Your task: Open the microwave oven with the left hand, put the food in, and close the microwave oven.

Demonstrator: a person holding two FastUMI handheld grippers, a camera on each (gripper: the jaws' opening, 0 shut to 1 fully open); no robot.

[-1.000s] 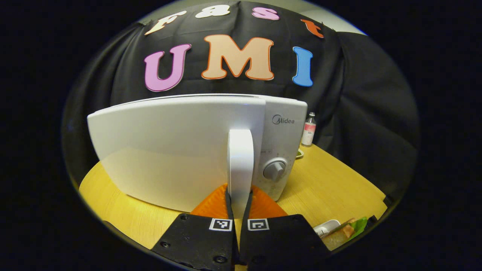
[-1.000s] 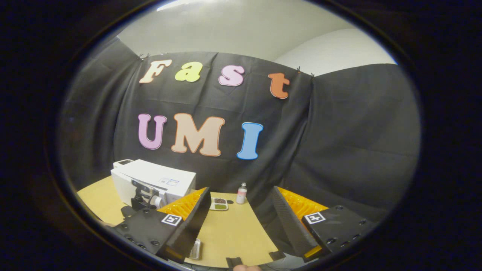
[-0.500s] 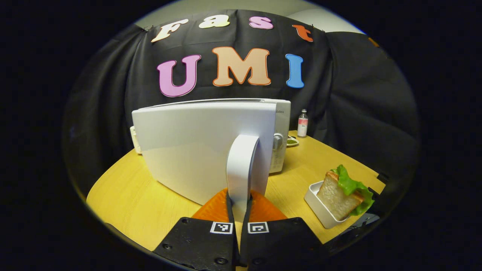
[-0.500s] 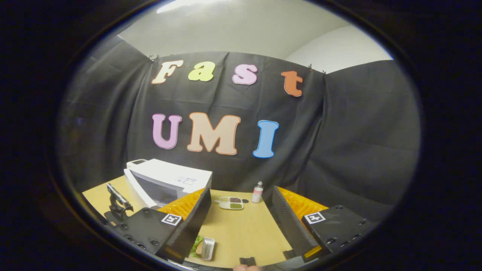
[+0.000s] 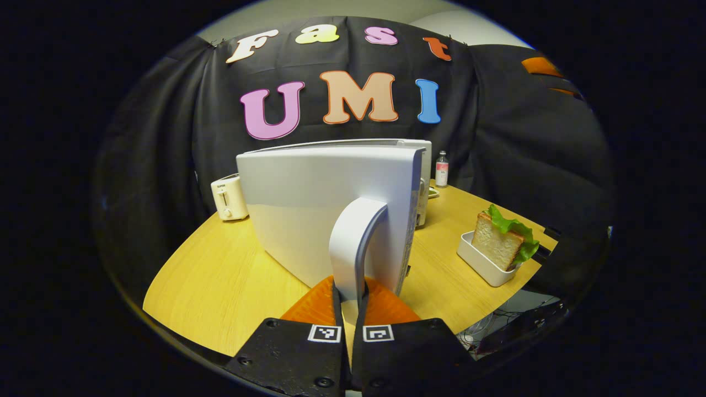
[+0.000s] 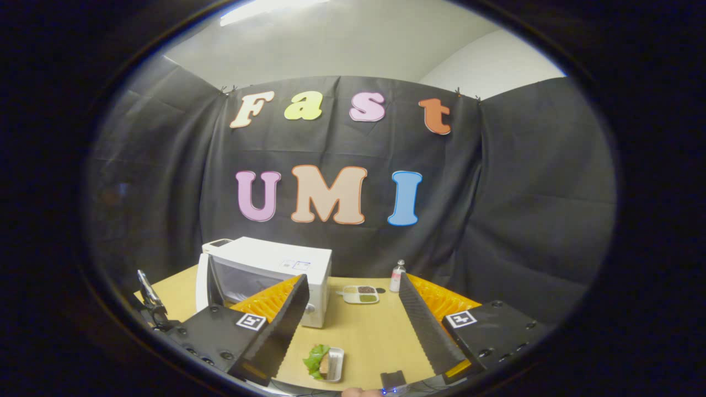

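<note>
The left hand-held gripper (image 5: 349,298) pinches the white handle (image 5: 353,242) of the microwave door (image 5: 309,209). Both orange fingers (image 5: 314,303) press on the handle, one on each side. The door stands open, swung out from the microwave (image 6: 276,264). In the right gripper view you can see into the microwave past the open door.

The microwave sits on a yellow wood table (image 5: 220,275). In the left gripper view the door hides most of the front. A bit of the knob side peeks out at the door's right edge.

The food is a sandwich (image 5: 504,240) with bread and green lettuce. It stands in a small white tray (image 5: 482,264) on the table, to the right of the door and well apart from it. In the right gripper view the sandwich (image 6: 320,361) lies in its tray in front of the microwave, near the table's front edge.

The right hand-held gripper (image 6: 353,325) is spread wide. Nothing is between its fingers. It is up above the table, looking toward the microwave.

A small white toaster (image 5: 229,198) stands on the table to the left of the microwave. A little bottle (image 5: 442,170) with a pink label stands at the back by the black cloth. A small dish (image 6: 359,294) with dark and green stuff lies near the bottle.
</note>
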